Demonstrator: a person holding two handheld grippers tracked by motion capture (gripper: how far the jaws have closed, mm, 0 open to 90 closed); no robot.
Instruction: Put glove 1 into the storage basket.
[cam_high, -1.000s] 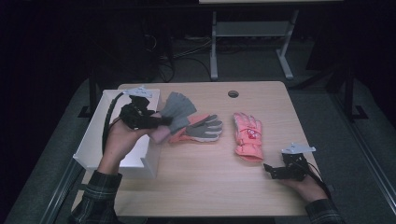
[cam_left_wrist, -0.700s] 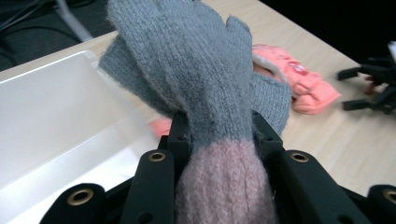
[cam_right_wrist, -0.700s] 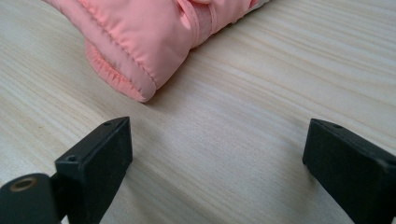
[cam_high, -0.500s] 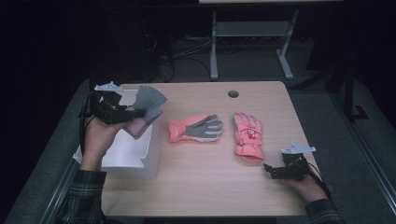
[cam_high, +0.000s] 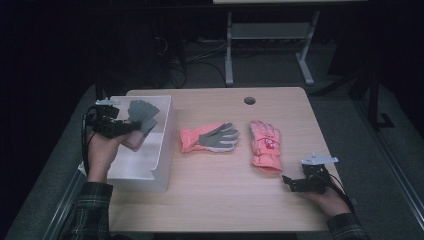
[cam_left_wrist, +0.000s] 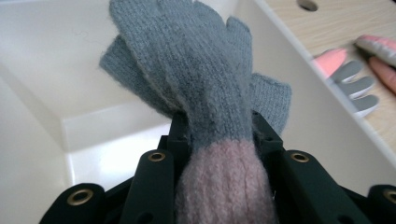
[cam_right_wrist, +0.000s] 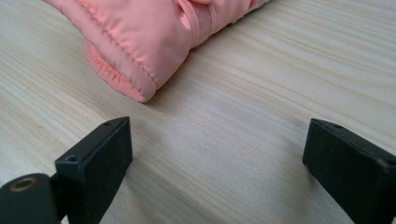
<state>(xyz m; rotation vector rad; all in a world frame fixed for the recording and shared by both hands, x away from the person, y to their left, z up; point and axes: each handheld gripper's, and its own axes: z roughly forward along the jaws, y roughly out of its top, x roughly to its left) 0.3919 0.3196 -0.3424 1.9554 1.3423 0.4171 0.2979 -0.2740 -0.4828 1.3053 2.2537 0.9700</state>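
I hold a grey glove (cam_high: 141, 114) with a pink cuff above the white bin (cam_high: 165, 145) at the counter's (cam_high: 300, 105) left edge, my left tongs (cam_high: 131, 127) clamped on it near the cuff. Right of the bin lie an orange glove (cam_high: 209, 138) and a pink glove (cam_high: 265, 145). My right tongs (cam_high: 289, 181) rest apart on the pale wood near the pink glove's cuff. Dark floor surrounds it.
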